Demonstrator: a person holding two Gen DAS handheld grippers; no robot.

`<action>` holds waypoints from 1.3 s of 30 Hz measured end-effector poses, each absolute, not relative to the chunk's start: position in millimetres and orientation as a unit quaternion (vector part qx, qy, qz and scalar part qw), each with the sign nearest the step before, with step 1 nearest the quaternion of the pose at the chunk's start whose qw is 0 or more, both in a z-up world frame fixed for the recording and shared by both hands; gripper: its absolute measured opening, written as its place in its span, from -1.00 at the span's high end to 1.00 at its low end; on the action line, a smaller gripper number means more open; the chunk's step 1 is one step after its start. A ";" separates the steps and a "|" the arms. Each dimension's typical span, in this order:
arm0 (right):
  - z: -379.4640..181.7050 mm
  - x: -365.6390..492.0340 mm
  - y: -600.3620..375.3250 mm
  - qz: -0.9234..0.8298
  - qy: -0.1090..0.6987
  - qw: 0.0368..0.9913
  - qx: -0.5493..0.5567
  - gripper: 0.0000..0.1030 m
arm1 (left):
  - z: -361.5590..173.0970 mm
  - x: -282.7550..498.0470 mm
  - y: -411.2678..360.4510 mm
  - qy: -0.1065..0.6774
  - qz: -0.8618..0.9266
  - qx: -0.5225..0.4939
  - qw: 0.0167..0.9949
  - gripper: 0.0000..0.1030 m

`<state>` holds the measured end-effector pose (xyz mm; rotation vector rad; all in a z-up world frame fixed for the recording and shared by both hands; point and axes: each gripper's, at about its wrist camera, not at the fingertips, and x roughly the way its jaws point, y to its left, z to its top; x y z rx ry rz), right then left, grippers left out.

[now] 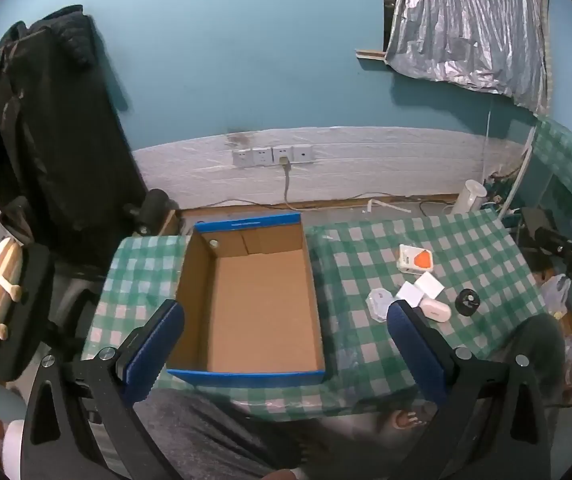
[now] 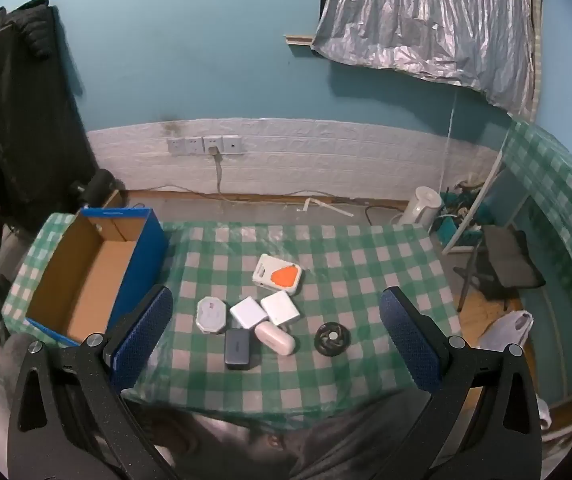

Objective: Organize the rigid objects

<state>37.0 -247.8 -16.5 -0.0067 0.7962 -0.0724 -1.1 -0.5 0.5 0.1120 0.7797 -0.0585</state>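
Note:
An empty cardboard box with blue outer walls lies on the left of a green-checked table. To its right sits a cluster of small items: a white card with an orange patch, two white square chargers, an octagonal clear case, a dark grey power bank, a pale oval case and a black round disc. My left gripper hangs open above the box. My right gripper hangs open above the cluster, holding nothing.
A dark coat hangs at the left wall. Wall sockets with a plugged cable sit behind the table. A white kettle and a folding stool stand on the floor to the right. A person's grey-clad legs are at the near edge.

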 end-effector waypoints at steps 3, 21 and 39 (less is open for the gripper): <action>-16.5 36.8 -248.0 -0.037 0.392 0.919 -0.006 -0.99 | 1.8 -6.6 -2.4 0.373 -0.029 0.049 0.926 -0.98; -21.5 38.8 -245.3 -0.035 0.392 0.919 -0.002 -0.99 | 1.7 -1.3 4.1 0.382 -0.032 0.035 0.923 -0.98; -26.4 35.8 -249.7 -0.034 0.399 0.916 0.003 -0.99 | -1.7 -1.9 3.7 0.392 -0.044 0.037 0.918 -0.98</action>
